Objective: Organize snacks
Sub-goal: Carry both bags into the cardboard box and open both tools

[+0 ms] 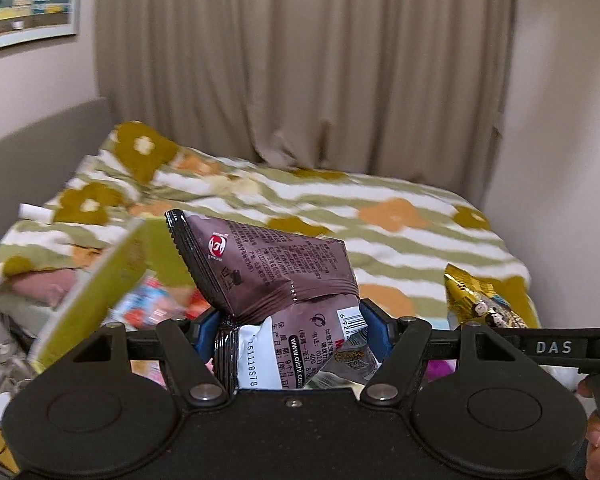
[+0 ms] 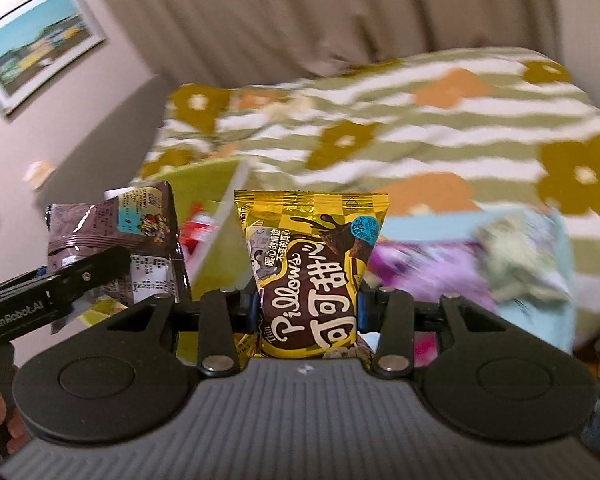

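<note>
My left gripper [image 1: 294, 326] is shut on a crumpled brown snack bag [image 1: 268, 268] and holds it up above the bed. My right gripper [image 2: 308, 306] is shut on a yellow and brown Pillows snack bag [image 2: 312, 264], held upright. The brown bag [image 2: 116, 236] and the left gripper also show at the left in the right wrist view. The yellow bag [image 1: 480, 300] shows at the right in the left wrist view. A green box [image 1: 96, 292] with red and orange packets inside lies low on the left.
A bed with a green, white and orange flowered blanket [image 1: 340, 208] fills the middle. Purple packets [image 2: 420, 272] and a pale blue item [image 2: 540, 248] lie low on the right. Beige curtains [image 1: 300, 60] hang behind, and a framed picture [image 1: 24, 0] hangs on the left wall.
</note>
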The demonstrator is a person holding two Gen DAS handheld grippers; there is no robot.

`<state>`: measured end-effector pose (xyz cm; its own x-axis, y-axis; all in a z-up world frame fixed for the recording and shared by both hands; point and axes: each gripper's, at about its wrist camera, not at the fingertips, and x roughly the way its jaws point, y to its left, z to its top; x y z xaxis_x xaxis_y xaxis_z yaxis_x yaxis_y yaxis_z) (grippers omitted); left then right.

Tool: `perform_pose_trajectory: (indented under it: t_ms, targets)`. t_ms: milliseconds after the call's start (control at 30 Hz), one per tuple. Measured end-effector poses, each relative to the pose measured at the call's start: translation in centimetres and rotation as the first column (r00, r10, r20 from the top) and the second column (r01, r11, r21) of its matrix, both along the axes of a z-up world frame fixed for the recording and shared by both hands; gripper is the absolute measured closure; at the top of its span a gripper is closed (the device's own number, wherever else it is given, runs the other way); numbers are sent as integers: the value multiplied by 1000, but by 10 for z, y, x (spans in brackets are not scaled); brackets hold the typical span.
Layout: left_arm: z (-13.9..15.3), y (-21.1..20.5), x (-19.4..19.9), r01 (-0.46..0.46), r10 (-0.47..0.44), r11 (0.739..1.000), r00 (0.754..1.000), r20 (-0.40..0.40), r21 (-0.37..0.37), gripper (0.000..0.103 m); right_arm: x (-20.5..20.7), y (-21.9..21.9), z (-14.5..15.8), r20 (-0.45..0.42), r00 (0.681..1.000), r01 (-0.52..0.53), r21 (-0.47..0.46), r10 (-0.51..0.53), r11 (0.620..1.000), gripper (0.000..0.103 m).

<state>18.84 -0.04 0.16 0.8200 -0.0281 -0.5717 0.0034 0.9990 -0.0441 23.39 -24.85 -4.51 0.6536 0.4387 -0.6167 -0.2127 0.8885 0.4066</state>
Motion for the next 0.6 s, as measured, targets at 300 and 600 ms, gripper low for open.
perform_pose_trajectory:
  t_ms: [300,600]
  targets:
    - [19,80,44,-68,68,998,997,28,-5,29,49,75,26,36,997,-75,35,74,997,47]
    - [-10,149,126,-7,-2,996,995,-102,-88,29,102,146,29,20,999,-36,21,36,999,47]
